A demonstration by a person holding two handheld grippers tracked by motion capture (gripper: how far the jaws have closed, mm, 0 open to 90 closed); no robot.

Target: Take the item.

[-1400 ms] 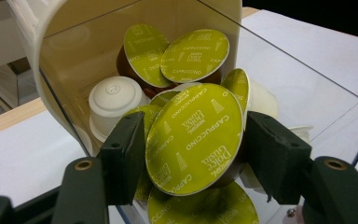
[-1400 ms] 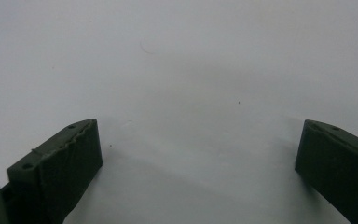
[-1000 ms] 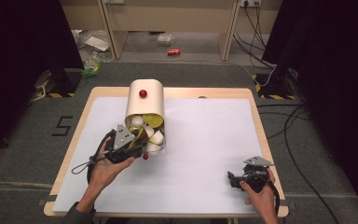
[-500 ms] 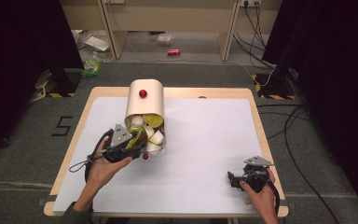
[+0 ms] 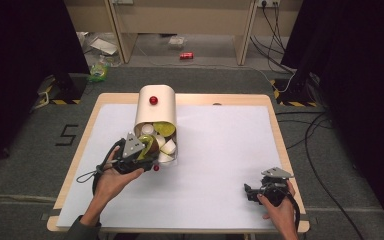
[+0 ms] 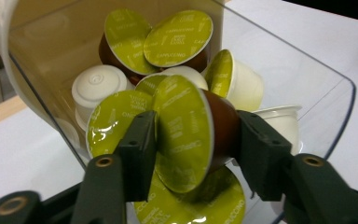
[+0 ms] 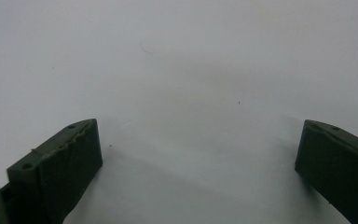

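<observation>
From the high view, the left gripper [image 5: 145,152] is sitting at the mouth of a cream dispenser [image 5: 155,107] with a red knob [image 5: 153,100], which is lying on the white table top [image 5: 220,150]. The capsules appear there as small white and green shapes. The left gripper view is bringing them close: its two black jaws are standing on either side of a brown coffee capsule [image 6: 191,133] with a green foil lid, one pad against the foil face and the other against the cup's base. Those jaws have just been opening a little, with the capsule between them and the pads touching it, so the grip looks like a light pinch. The capsule is sitting in the dispenser's clear front bin [image 6: 326,121], on top of other green-lidded pods [image 6: 177,39] and beside white pods [image 6: 98,86].

Only this close view is making the print readable: "CAPPUCCINO" is showing on several foil lids (smaller lettering is too fine to read).

The right gripper [image 5: 260,192] is resting near the table's right front corner, well apart from the dispenser. The right gripper view is showing its jaws spread wide over bare white surface, with nothing between them.
</observation>
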